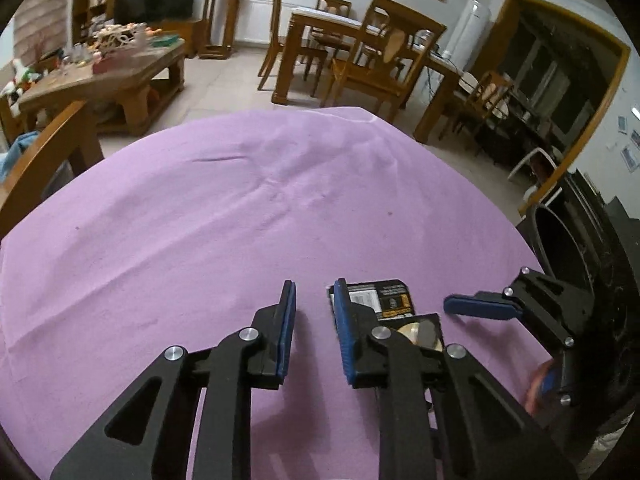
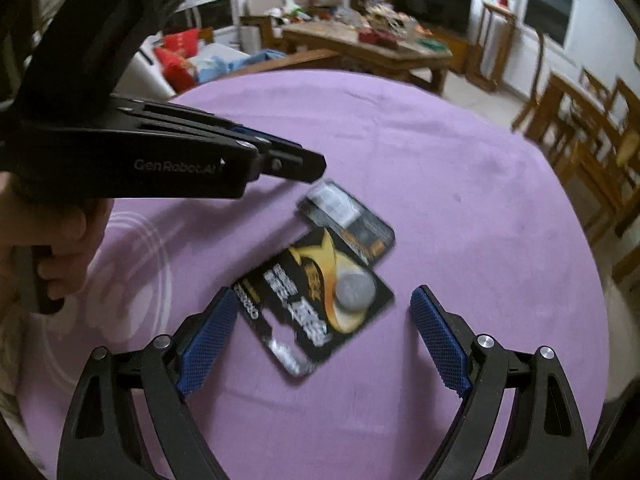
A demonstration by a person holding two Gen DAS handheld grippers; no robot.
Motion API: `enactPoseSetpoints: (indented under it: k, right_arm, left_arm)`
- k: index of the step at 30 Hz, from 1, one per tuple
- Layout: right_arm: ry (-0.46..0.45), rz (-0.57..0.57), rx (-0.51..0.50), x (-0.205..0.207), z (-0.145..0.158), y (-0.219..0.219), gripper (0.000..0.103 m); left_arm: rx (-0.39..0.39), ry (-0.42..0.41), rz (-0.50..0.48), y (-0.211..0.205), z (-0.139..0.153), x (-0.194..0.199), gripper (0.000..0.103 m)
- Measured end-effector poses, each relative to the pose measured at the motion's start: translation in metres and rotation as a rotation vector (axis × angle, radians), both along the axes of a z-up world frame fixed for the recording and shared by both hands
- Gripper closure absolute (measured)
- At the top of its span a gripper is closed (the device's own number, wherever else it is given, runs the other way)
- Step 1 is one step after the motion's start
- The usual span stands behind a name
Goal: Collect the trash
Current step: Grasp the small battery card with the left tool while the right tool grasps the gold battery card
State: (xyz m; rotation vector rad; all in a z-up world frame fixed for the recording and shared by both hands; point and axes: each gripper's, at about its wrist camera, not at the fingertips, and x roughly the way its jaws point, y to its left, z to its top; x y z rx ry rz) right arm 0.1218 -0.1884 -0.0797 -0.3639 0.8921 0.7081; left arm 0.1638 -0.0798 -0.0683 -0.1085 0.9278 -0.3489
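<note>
Two black battery blister cards lie on the purple tablecloth (image 2: 460,200). The near card (image 2: 312,300) has a gold swoosh and a silver coin cell. The far card (image 2: 352,220) lies just beyond it, touching it. My right gripper (image 2: 320,332) is open wide, its blue pads on either side of the near card, just above the cloth. My left gripper (image 1: 314,328) is open a little and empty; its right finger hides part of the cards (image 1: 384,300). The left gripper shows in the right wrist view (image 2: 280,156) to the left of the cards. A right gripper fingertip (image 1: 480,304) shows beside them.
A black bin (image 1: 568,256) stands off the table's right edge. A wooden chair back (image 1: 48,160) is at the left edge. Beyond are a cluttered coffee table (image 1: 120,72), a dining table with chairs (image 1: 360,48) and a TV.
</note>
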Motion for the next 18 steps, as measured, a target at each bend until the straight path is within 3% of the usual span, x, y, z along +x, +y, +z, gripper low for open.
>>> enactPoseSetpoints:
  k: [5,6,7,8,10,11,13,14,15,17,18]
  right_arm:
    - [0.009,0.003,0.001,0.01,0.0,-0.013,0.031]
    - [0.008,-0.018,0.008,0.009,0.003,-0.017,0.052]
    - [0.012,-0.036,0.014,0.013,0.003,-0.029,0.066]
    - [0.028,-0.054,0.027,0.013,0.003,-0.038,0.073]
    - [0.063,-0.09,0.08,0.011,0.001,-0.057,0.073]
    - [0.078,-0.093,0.115,0.008,0.0,-0.066,0.073]
    - [0.111,-0.089,0.168,0.009,0.0,-0.078,0.07]
    - [0.121,-0.089,0.186,0.008,0.001,-0.083,0.059]
    - [0.114,-0.091,0.185,0.007,0.002,-0.086,0.05]
    - [0.085,-0.071,0.157,0.003,0.005,-0.084,0.041]
    - [0.075,-0.052,0.147,0.002,0.006,-0.081,0.029]
  left_arm:
    - [0.018,-0.015,-0.045,-0.005,0.003,-0.002,0.081]
    - [0.026,-0.014,-0.064,-0.008,0.002,-0.003,0.081]
    - [0.034,-0.014,-0.078,-0.01,0.001,-0.002,0.081]
    - [0.047,-0.018,-0.098,-0.013,0.0,-0.003,0.081]
    - [0.076,-0.027,-0.139,-0.019,0.0,-0.007,0.08]
    - [0.093,-0.036,-0.167,-0.024,0.0,-0.009,0.074]
    - [0.139,-0.072,-0.206,-0.033,0.002,-0.013,0.05]
    - [0.169,-0.104,-0.221,-0.038,0.003,-0.015,0.036]
    - [0.201,-0.146,-0.246,-0.043,0.004,-0.017,0.032]
    - [0.226,-0.181,-0.31,-0.049,0.003,-0.018,0.032]
    - [0.254,-0.195,-0.344,-0.052,-0.001,-0.018,0.032]
